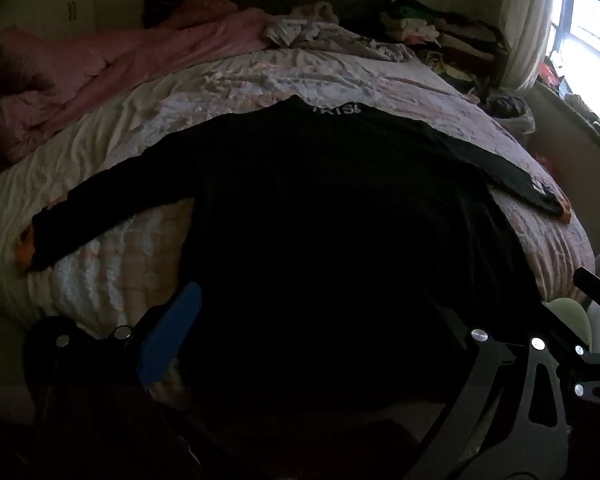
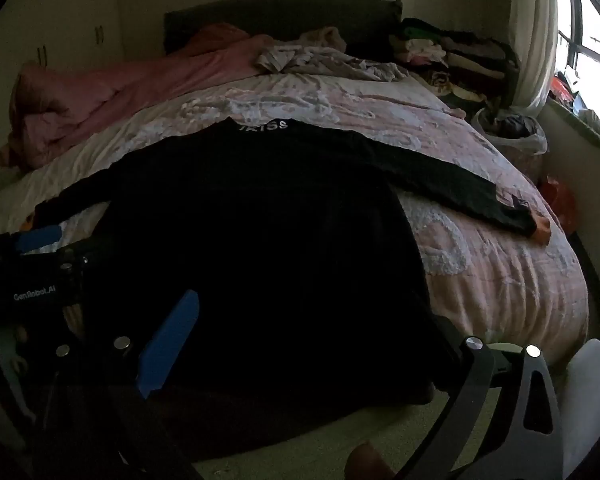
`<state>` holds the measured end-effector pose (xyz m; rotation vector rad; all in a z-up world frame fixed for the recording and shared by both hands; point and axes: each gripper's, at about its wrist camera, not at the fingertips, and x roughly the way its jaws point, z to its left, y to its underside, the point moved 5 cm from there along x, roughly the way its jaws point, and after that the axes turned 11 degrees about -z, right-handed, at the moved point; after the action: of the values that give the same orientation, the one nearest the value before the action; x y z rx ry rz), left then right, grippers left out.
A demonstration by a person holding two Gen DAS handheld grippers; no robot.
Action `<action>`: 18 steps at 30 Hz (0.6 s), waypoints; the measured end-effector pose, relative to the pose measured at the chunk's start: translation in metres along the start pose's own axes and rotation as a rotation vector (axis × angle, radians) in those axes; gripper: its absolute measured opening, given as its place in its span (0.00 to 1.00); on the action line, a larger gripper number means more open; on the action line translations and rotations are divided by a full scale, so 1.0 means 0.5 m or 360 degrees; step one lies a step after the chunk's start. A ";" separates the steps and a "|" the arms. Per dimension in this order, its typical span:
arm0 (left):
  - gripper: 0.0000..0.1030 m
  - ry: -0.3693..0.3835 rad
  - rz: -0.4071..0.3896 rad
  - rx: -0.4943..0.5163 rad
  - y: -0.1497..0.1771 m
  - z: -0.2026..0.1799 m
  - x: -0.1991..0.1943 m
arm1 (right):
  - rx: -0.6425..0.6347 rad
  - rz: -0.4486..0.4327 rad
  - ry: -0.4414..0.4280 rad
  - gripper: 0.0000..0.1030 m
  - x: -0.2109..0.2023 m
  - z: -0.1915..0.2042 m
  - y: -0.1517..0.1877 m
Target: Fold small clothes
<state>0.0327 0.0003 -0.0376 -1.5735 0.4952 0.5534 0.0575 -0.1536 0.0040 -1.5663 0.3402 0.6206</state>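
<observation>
The left tongs [image 1: 316,344] stand wide, holding nothing; one blue pad [image 1: 172,336] sits to the left and the dark finger frame to the right, with the hem of the shirt [image 1: 320,220] between and just beyond them. The right tongs [image 2: 312,360] are equally wide and empty, tilted down over the same hem, nearer the shirt's right side. In the right wrist view the left tongs show at the far left, close beside the right pair.

Ahead of both tongs the black long-sleeved shirt lies flat on the quilt [image 1: 260,76], hem towards the tongs, collar with white lettering at the far end. Its left sleeve [image 1: 112,196] runs out well to the left of the left tongs; its right sleeve [image 2: 452,176] runs out to the right of the right tongs, cuff near the bed's edge. Beyond the collar lie a pink blanket [image 1: 100,64] and a rumpled pale cloth [image 1: 320,32]; far right of them is a pile of clothes [image 1: 440,32].

No fold looks started. The main risks, as a judgement: the shirt is very dark and its lower edge is hard to tell from shadow, so a pad could close on air or pinch the quilt together with the fabric, dragging the bedding. Grabbing only the top layer would skew the fold. The right cuff, close to the mattress edge, could slide off if the body is pulled sharply.
</observation>
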 end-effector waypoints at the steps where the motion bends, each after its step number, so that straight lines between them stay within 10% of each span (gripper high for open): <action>1: 0.91 0.0000 0.0000 0.0000 0.000 0.000 0.000 | -0.0001 0.0000 0.0002 0.96 0.000 0.000 0.000; 18: 0.91 -0.0004 -0.0011 0.0002 -0.011 -0.010 -0.004 | -0.0005 -0.0002 0.0000 0.96 -0.001 0.004 0.000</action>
<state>0.0347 -0.0044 -0.0319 -1.5724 0.4880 0.5494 0.0567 -0.1519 0.0046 -1.5691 0.3386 0.6205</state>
